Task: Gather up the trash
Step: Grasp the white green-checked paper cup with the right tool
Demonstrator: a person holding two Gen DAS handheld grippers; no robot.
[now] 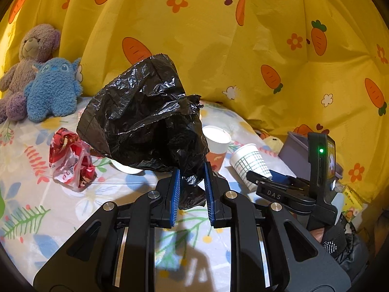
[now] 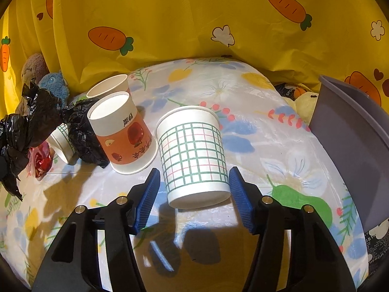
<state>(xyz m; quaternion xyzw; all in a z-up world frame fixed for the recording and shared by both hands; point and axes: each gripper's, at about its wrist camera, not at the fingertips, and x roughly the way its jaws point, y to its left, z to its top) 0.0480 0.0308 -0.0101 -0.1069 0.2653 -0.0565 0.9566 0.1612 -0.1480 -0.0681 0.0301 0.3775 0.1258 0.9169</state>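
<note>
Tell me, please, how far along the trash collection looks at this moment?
Early. Nothing visibly bagged yet. In hand: the left claw grips the black trash bag; the right claw straddles the grid-patterned paper cup, pads not yet touching. Left: the apple-print cup, other cups and the red wrapper.

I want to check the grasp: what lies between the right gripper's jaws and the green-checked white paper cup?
Nothing: in the right wrist view the green-checked white paper cup sits between the right gripper's jaws, narrow bare gaps either side.
</note>
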